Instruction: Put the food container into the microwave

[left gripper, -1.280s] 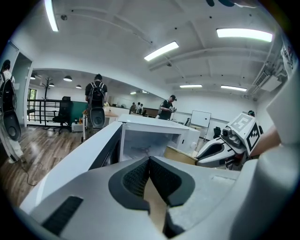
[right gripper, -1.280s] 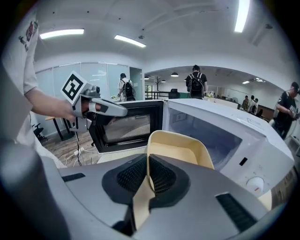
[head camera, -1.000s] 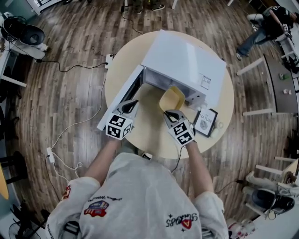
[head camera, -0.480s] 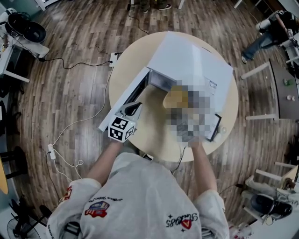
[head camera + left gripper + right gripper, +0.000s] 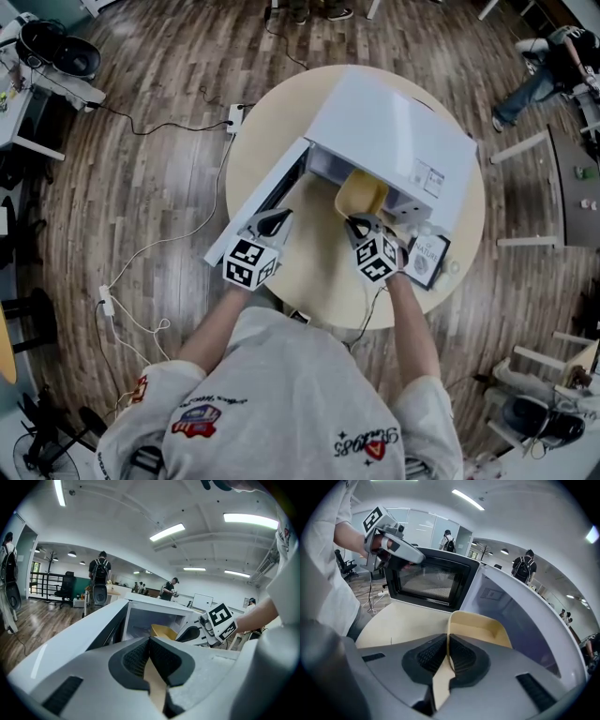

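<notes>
Two grips, both tight: right gripper (image 5: 448,641) clenched on the near rim of the container (image 5: 476,627), left gripper (image 5: 150,641) pinched shut on nothing. Container at the open mouth of the microwave (image 5: 394,141), at 12 o'clock from the right gripper. Door (image 5: 258,202) open wide at 9 o'clock from the container, left gripper just beside it, above the table (image 5: 314,267).

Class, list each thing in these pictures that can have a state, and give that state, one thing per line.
microwave: on the table, cavity open
door: open, swung wide
container: empty, held by its rim, partly inside the microwave
right gripper: shut on the container's rim
left gripper: shut, empty, beside the door
</notes>
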The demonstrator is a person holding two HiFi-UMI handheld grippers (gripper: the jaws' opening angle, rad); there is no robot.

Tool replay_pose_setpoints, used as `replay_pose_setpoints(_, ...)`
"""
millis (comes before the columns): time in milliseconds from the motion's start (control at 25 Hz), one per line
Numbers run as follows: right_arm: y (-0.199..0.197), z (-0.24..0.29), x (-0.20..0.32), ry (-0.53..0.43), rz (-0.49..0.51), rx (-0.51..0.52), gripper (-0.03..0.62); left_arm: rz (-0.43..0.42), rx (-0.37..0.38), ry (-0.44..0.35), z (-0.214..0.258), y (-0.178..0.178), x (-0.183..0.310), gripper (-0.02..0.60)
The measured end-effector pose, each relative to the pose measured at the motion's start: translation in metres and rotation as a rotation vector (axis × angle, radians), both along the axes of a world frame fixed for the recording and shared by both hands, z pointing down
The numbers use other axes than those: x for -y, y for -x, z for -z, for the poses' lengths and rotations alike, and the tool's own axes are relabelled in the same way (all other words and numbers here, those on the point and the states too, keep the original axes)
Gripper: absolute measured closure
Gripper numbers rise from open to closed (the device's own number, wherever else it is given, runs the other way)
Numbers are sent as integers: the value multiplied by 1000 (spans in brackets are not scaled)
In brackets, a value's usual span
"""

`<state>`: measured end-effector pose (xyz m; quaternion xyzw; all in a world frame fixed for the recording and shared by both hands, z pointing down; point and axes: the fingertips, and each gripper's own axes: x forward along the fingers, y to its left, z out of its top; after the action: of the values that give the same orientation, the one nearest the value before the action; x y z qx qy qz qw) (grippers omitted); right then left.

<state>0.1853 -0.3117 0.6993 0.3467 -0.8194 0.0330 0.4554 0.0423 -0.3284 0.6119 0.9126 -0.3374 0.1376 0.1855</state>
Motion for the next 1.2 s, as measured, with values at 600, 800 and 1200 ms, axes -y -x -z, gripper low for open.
replay_pose_setpoints(600,-4,-18,34,-7,14,-74,570,-2,6,2,-6,2,-2,577)
replay_pose_setpoints(800,-5,-22,47,-20,22,-112,569,-7,11,8,-8,4,-2,578)
replay_pose_setpoints(1200,-17,-32,74,-93,-19,-175,568,-11,15,11,-14,-1,2,578)
